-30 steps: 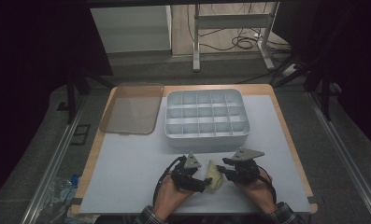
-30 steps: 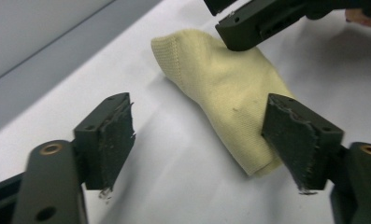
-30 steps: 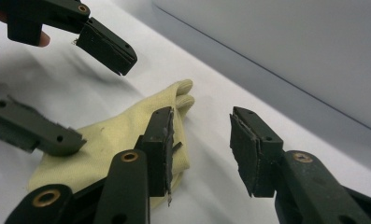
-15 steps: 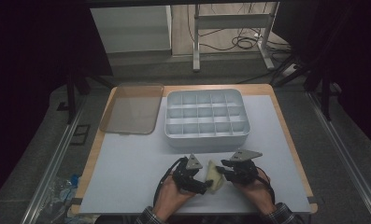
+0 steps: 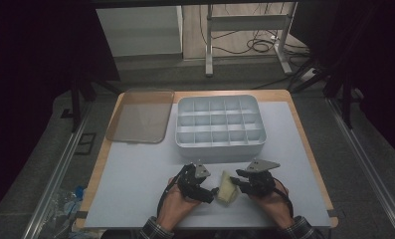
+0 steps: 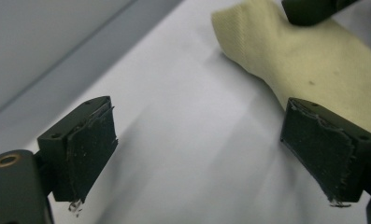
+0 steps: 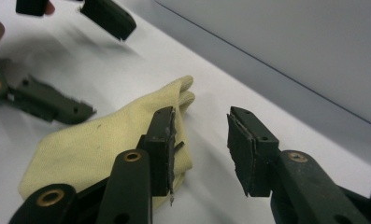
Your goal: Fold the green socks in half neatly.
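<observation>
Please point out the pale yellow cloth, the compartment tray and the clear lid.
pale yellow cloth [image 5: 226, 188], high view, its middle.
compartment tray [image 5: 220, 149], high view, its near wall.
clear lid [image 5: 138, 119], high view, its flat centre.

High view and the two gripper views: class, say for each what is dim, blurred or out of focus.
High view: room dark, the table lit palely, the pale yellow cloth small and soft. Left gripper view: jaw pads sharp, cloth behind slightly soft. Right gripper view: near jaws crisp, the left gripper beyond blurred, the divided tray a featureless grey.
</observation>
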A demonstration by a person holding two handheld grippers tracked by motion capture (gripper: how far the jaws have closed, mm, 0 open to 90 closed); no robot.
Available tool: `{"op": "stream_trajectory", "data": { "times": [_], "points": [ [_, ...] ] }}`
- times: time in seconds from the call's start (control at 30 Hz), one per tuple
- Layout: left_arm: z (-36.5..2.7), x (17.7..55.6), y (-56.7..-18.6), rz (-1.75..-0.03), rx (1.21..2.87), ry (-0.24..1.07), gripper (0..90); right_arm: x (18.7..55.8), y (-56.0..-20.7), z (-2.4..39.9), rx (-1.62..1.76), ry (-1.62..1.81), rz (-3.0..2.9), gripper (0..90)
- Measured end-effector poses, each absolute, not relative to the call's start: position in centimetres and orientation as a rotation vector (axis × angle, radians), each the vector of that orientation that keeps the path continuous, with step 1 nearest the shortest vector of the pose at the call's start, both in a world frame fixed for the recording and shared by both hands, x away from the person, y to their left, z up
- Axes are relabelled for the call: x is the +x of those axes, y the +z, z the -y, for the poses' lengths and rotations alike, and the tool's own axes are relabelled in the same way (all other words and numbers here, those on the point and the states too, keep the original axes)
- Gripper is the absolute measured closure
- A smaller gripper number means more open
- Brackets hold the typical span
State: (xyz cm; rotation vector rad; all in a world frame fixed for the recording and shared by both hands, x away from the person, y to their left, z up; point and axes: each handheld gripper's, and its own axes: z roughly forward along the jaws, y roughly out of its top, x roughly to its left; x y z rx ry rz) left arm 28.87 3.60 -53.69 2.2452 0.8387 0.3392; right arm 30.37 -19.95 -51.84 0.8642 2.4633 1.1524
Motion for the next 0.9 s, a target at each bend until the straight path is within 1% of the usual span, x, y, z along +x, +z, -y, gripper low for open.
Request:
{"op": "stream_trajectory", "data": {
  "times": [0.4,0.63,0.9],
  "points": [
    [-3.2,27.8,-53.8,-0.843,2.24,0.323,10.4,29.8,-50.8,20.7,0.87,1.186,-2.442,55.7],
    [-3.1,27.0,-54.0,-0.84,2.239,0.301,10.4,29.2,-50.4,20.9,0.856,1.181,-2.448,55.5],
    [-2.0,26.3,-54.1,-0.831,2.231,0.275,9.9,28.9,-50.6,21.4,0.887,1.179,-2.459,55.7]
  ]
}}
